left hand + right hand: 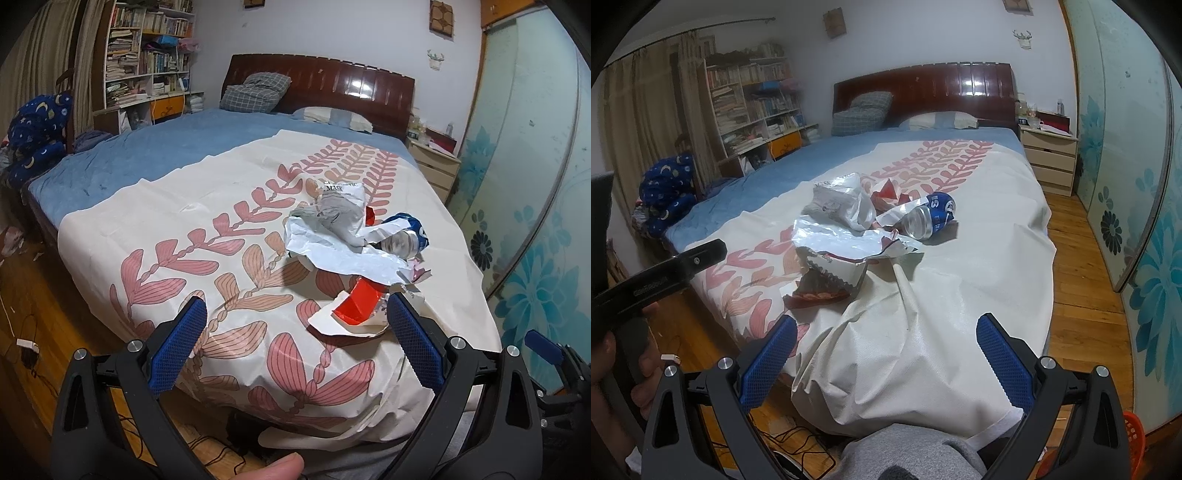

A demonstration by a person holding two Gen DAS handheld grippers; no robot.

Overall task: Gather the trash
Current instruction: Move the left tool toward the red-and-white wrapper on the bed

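Note:
A heap of trash lies on the leaf-print cloth (207, 236) over the bed. It holds a crumpled white mask bag (340, 210) (842, 206), a silver foil wrapper (343, 254) (842, 236), a crushed clear bottle with a blue label (404, 236) (931, 216), and a torn red and white wrapper (356, 306) (831, 280). My left gripper (295, 314) is open and empty, just short of the red wrapper, which lies by its right finger. My right gripper (886, 332) is open and empty over the cloth's near edge, short of the heap. The left gripper's body shows at the left of the right wrist view (665, 269).
The bed has a blue sheet (155, 155), pillows and a dark wood headboard (332, 88). A bookshelf (147, 55) stands at left, a nightstand (1049, 158) and sliding wardrobe doors (1126, 166) at right. Cables lie on the wood floor (29, 332). An orange basket (1134, 439) sits low right.

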